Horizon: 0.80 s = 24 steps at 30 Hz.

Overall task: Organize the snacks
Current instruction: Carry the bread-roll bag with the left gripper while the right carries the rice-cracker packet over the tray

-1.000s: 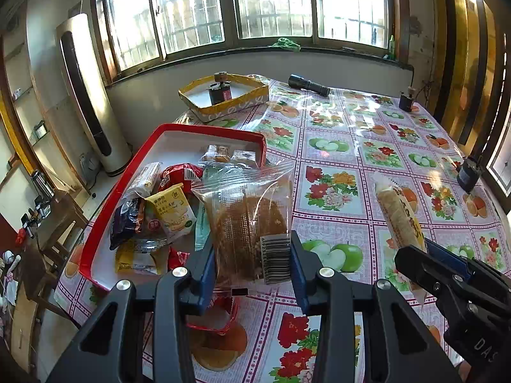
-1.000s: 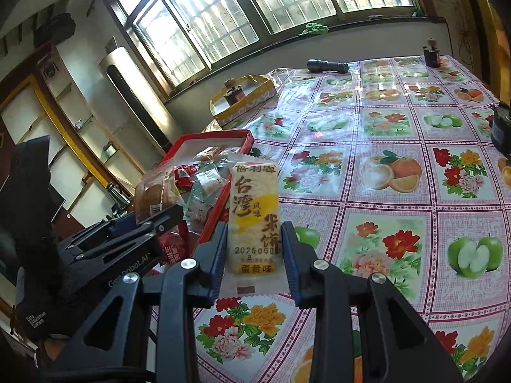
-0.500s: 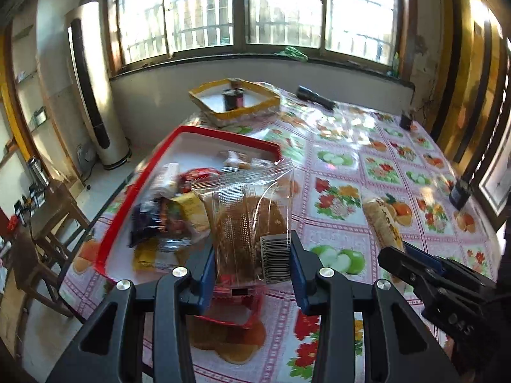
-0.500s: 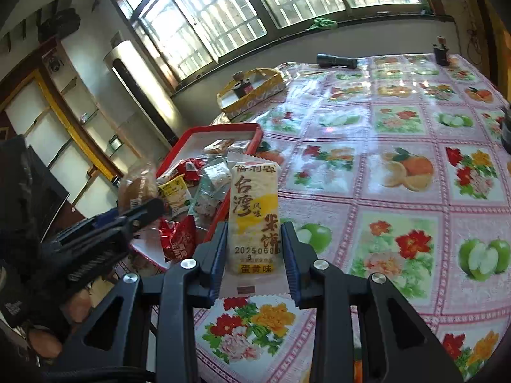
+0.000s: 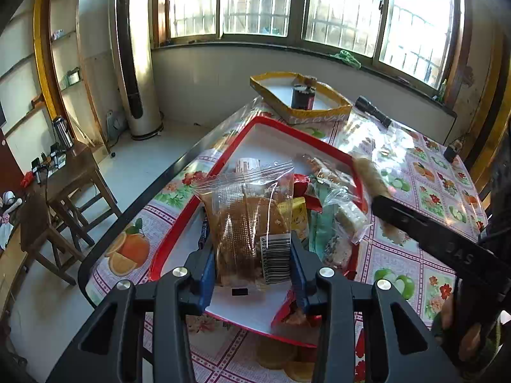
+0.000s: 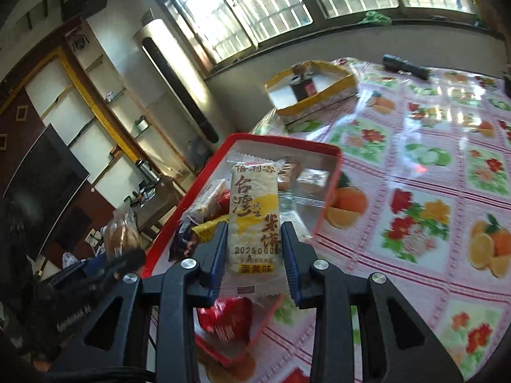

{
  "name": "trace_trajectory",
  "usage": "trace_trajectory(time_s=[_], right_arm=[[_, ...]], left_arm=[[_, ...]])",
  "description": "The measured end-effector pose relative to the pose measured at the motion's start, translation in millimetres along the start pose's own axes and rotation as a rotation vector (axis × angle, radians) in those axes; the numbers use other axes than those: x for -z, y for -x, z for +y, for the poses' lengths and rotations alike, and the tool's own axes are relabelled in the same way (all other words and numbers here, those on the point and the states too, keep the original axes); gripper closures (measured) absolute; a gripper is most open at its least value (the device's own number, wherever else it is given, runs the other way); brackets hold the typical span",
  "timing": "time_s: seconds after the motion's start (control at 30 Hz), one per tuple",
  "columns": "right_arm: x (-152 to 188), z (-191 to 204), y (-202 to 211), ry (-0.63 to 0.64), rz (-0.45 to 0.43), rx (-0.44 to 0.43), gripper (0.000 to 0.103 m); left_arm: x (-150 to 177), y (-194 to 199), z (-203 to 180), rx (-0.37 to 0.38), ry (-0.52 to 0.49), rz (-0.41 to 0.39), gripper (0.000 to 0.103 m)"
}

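Both grippers are black plastic frames with triangular cut-outs and round silver screws at the joints. The left gripper (image 5: 252,274) and the right gripper (image 6: 255,261) carry blue pads inside their fingers; pale lettering marks the right one's side.

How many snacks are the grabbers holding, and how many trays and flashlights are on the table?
Held snacks: 2, a clear-wrapped brown cake in the left gripper and a yellow-and-white rice cracker packet in the right gripper
Trays: 2, a red-rimmed plastic tray and a yellow-rimmed cardboard tray
Black flashlight: 1
Total: 5
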State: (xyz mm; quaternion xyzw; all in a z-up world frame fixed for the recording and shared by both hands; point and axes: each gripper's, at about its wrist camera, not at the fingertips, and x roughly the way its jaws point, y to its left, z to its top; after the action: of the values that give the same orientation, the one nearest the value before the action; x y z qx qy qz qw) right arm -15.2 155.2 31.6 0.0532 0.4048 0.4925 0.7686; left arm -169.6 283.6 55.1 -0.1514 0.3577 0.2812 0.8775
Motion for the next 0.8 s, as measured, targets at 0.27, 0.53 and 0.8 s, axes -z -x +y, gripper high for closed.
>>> trace_trajectory(time_s=[0.27,0.53,0.8], right_arm=[[0.3,4.2,-40.3,0.017,0.071,-0.005,0.068],[-5.2,4.1,-66.1,0.04,0.097,0.016,0.068],[-21.5,3.4,-81.5,0.05,0.097,0.031,0.068]], left_arm=[[3.7,-25.4,2.3,0.001,-0.002,0.053,0.063],[1.1,-45.4,6.8,-0.014,0.007,0.092,0.063],[-2.4,-59.4,4.4,-0.04,0.004,0.101,0.063]])
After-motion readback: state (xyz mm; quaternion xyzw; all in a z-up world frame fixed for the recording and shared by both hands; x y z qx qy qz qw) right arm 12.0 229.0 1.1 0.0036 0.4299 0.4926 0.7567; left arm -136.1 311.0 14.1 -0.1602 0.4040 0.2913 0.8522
